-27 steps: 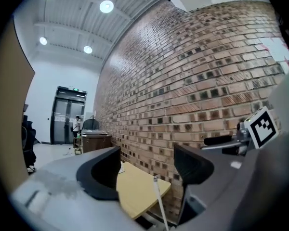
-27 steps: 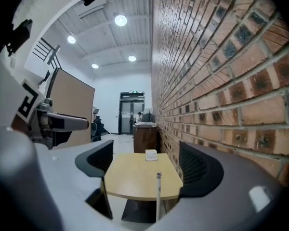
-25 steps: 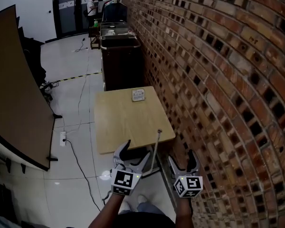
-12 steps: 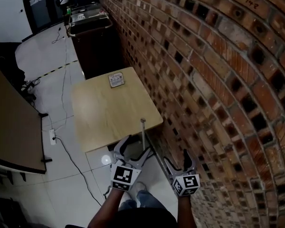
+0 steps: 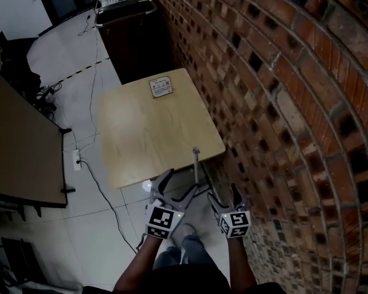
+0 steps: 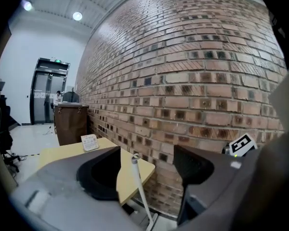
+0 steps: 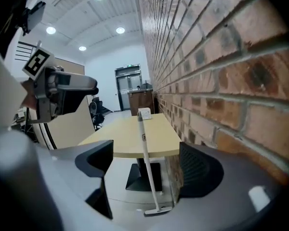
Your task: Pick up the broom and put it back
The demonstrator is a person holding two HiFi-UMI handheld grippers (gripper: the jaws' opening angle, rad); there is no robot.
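Seen from above, a person stands beside a brick wall [image 5: 282,103], holding a tool in each hand over a pale tiled floor [image 5: 98,225]. The task has barely begun: the broom [image 5: 197,167] has not been picked up. It stands almost upright, its head on the floor, by the near corner of a wooden table [image 5: 147,133] close to the wall; whether the handle touches the table edge cannot be told. The left tool [image 5: 176,187] has its jaws wide apart and holds nothing. In its own view the broom [image 6: 140,191] shows in the gap between the jaws but farther off. The right tool [image 5: 224,196] is likewise spread and empty, with the broom [image 7: 148,162] ahead between its jaws, beyond their tips. Grasping, lifting and returning the broom all remain.
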